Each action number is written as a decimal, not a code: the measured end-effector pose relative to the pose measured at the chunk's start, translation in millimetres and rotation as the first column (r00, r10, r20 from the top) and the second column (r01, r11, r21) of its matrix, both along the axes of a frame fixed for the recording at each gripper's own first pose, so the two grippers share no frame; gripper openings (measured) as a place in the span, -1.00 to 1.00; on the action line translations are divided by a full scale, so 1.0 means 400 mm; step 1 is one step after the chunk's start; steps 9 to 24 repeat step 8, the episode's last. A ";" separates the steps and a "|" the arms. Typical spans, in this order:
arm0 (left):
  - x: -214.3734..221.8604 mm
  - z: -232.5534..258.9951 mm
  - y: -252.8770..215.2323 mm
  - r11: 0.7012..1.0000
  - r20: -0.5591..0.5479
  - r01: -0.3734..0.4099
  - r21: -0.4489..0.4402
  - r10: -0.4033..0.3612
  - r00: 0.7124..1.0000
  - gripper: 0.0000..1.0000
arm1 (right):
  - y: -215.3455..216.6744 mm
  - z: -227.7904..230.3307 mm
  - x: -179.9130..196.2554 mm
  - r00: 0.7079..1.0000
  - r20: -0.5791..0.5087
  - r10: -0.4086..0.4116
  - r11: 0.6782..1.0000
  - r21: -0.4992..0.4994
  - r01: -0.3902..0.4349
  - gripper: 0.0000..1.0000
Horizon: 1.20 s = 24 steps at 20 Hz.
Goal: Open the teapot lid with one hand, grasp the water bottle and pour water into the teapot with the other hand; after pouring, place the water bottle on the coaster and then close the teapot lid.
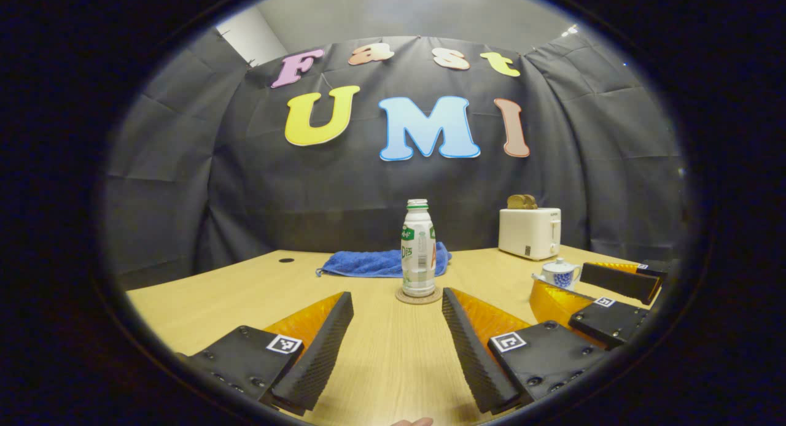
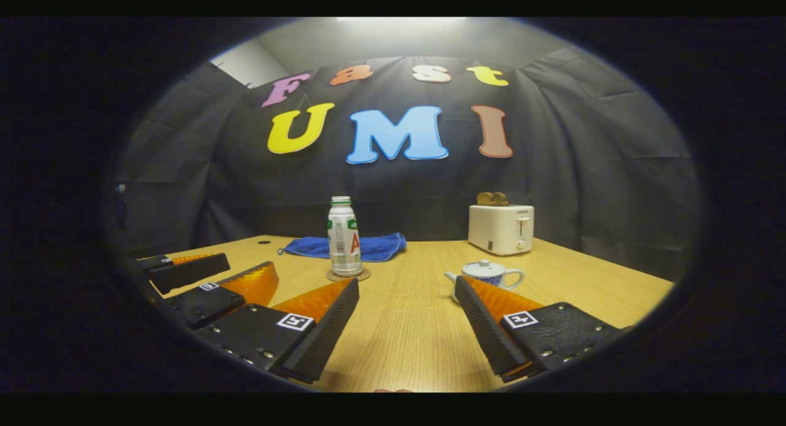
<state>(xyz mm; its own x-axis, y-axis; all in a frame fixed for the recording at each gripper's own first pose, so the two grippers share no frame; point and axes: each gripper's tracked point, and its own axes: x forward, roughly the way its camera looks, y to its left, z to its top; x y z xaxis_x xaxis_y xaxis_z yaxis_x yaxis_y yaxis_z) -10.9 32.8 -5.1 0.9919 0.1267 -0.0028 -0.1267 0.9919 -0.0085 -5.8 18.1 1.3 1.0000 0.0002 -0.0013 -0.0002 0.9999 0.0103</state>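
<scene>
Wooden table [image 1: 381,358] holding water bottle [image 1: 419,248] upright on coaster [image 1: 418,297], teapot [image 2: 485,273] nearby, lid on. Left gripper [image 1: 398,346] and right gripper [image 2: 406,328] both wide open, holding nothing. Might tip tall bottle if bumped.

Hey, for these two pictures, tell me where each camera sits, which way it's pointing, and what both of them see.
Left gripper view: rides the left claw, low over the table, facing the bottle on its coaster; own open fingers below, the right claw at the right edge.
Right gripper view: rides the right claw, aimed between bottle and teapot; own open fingers below, the left claw at left.
Shared: bottle, teapot, blue towel, toaster.
</scene>
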 end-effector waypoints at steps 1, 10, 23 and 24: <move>0.000 0.000 -0.004 1.000 -0.001 0.004 0.000 -0.004 1.000 0.92 | -0.001 0.001 0.001 1.000 0.001 0.001 1.000 -0.001 -0.001 0.94; -0.001 -0.002 -0.003 1.000 -0.001 0.004 0.000 -0.004 1.000 0.92 | -0.002 -0.002 0.000 1.000 -0.001 0.003 1.000 -0.001 -0.003 0.94; -0.001 -0.002 -0.003 1.000 -0.001 0.004 0.000 -0.004 1.000 0.92 | -0.002 -0.002 0.000 1.000 -0.001 0.003 1.000 -0.001 -0.003 0.94; -0.001 -0.002 -0.003 1.000 -0.001 0.004 0.000 -0.004 1.000 0.92 | -0.002 -0.002 0.000 1.000 -0.001 0.003 1.000 -0.001 -0.003 0.94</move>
